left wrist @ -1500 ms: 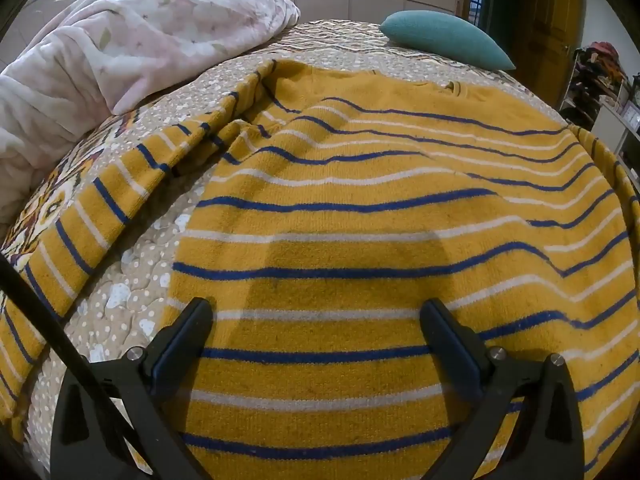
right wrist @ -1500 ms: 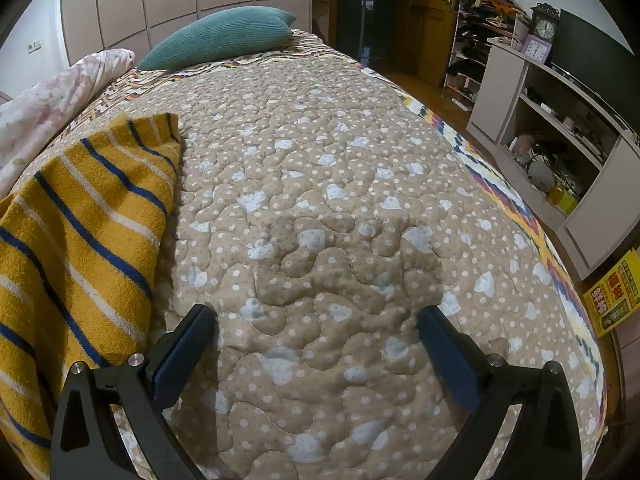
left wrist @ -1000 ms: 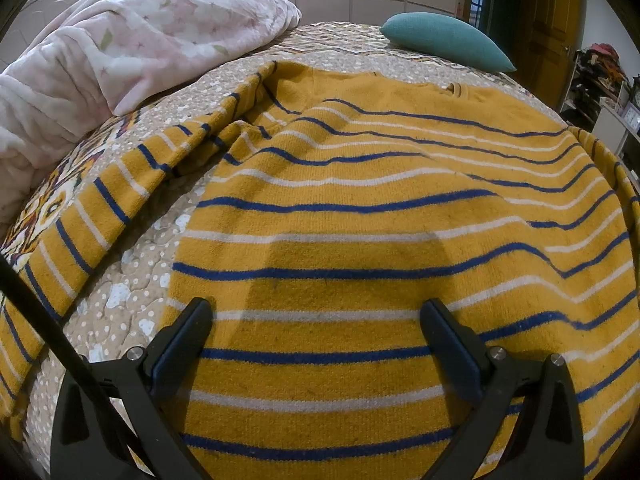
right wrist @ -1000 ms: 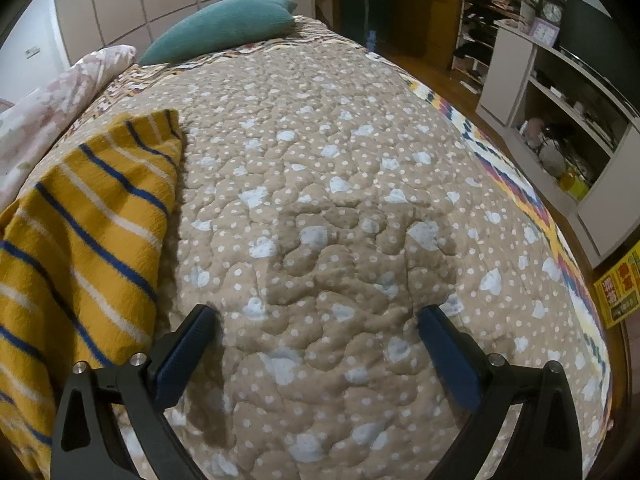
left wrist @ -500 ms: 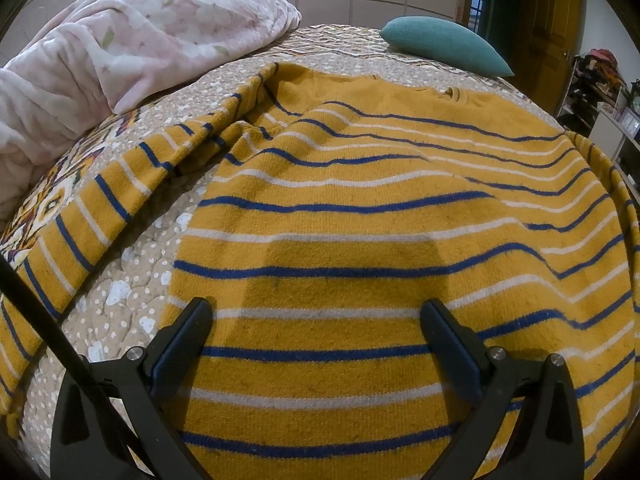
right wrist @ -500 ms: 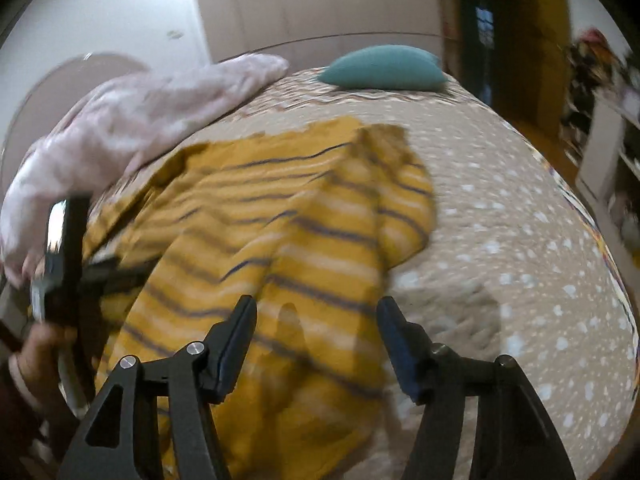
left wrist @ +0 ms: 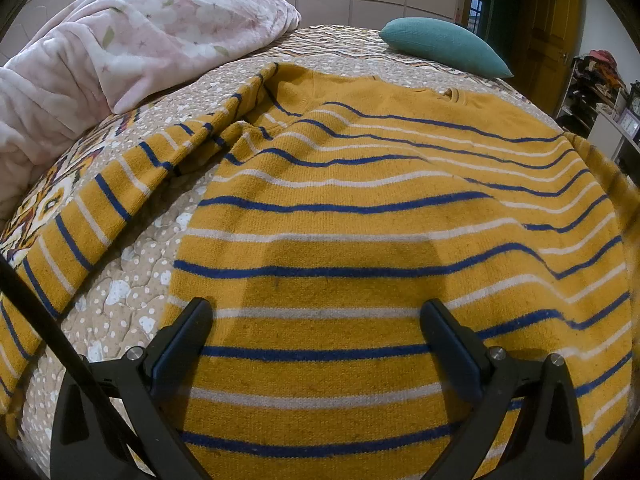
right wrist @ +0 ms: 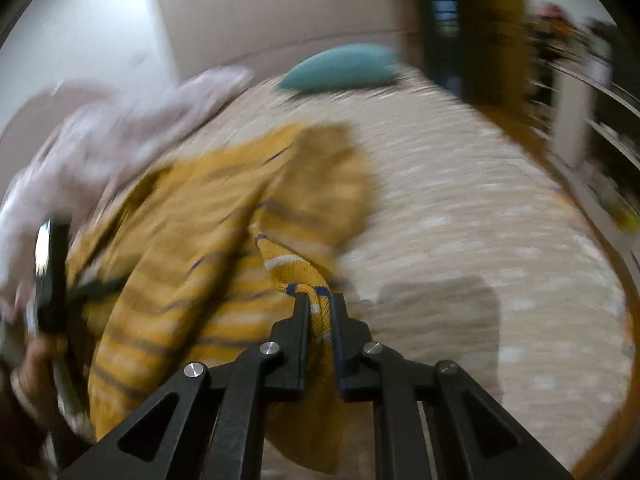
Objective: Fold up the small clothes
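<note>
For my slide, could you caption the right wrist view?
Right claw shut on the striped sweater, blurred bed behind.

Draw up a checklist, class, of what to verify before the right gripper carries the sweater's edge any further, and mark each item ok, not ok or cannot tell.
1. Right gripper shut on the sweater: ok, knit is pinched between its fingers.
2. Left gripper free: ok, open over the sweater's body, holding nothing.
3. Sweater body flat on the bed: ok.
4. Left sleeve straight: not ok, bunched near the shoulder.
5. Pink blanket and teal pillow apart from the sweater: ok.
6. Which part is gripped: cannot tell, the right view is blurred.
</note>
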`<action>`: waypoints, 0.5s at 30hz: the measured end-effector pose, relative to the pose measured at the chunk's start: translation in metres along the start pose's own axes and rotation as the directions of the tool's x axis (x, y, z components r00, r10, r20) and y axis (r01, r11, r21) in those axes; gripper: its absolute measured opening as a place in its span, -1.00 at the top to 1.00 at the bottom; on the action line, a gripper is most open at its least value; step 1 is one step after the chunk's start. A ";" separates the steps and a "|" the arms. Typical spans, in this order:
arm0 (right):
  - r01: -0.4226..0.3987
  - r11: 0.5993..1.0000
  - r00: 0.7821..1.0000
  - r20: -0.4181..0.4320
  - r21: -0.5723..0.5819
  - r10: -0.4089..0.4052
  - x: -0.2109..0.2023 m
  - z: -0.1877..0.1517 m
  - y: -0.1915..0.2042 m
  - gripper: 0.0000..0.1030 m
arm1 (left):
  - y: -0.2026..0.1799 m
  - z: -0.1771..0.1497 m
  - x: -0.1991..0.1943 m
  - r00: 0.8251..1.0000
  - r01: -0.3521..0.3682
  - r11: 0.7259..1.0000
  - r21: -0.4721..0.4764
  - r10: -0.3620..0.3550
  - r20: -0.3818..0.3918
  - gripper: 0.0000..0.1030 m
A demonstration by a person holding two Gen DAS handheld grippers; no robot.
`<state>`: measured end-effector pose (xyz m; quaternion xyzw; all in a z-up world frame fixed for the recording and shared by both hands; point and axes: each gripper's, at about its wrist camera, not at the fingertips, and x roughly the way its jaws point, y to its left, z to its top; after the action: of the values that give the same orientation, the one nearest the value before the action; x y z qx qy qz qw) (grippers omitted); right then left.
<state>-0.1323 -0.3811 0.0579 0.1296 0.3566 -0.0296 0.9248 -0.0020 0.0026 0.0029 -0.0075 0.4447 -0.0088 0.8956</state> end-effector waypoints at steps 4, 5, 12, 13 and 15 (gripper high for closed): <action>0.324 0.933 0.945 0.001 0.156 -0.328 -0.018 0.011 -0.079 0.74 | 0.000 0.000 0.000 1.000 0.001 1.000 0.000 -0.001 0.000 -1.00; 0.383 0.906 0.922 -0.015 0.183 -0.386 -0.020 0.010 -0.092 0.69 | 0.000 0.000 0.000 1.000 0.000 1.000 0.000 0.000 -0.001 -1.00; 0.370 0.901 0.924 0.011 0.227 -0.383 -0.041 0.001 -0.097 -0.12 | 0.001 0.000 0.000 1.000 -0.003 1.000 0.002 0.003 -0.001 -1.00; 0.357 0.912 0.930 0.017 0.204 -0.368 -0.039 0.003 -0.086 -0.12 | 0.002 0.000 -0.001 1.000 -0.001 1.000 0.002 0.001 -0.001 -1.00; 0.328 0.932 0.941 0.031 0.157 -0.337 -0.036 0.005 -0.063 -0.13 | 0.004 0.001 -0.003 1.000 0.011 1.000 0.008 -0.011 -0.020 -0.99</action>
<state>-0.1651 -0.4444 0.0716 0.1353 0.3433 -0.2159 0.9040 -0.0030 0.0063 0.0064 -0.0063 0.4533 -0.0154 0.8912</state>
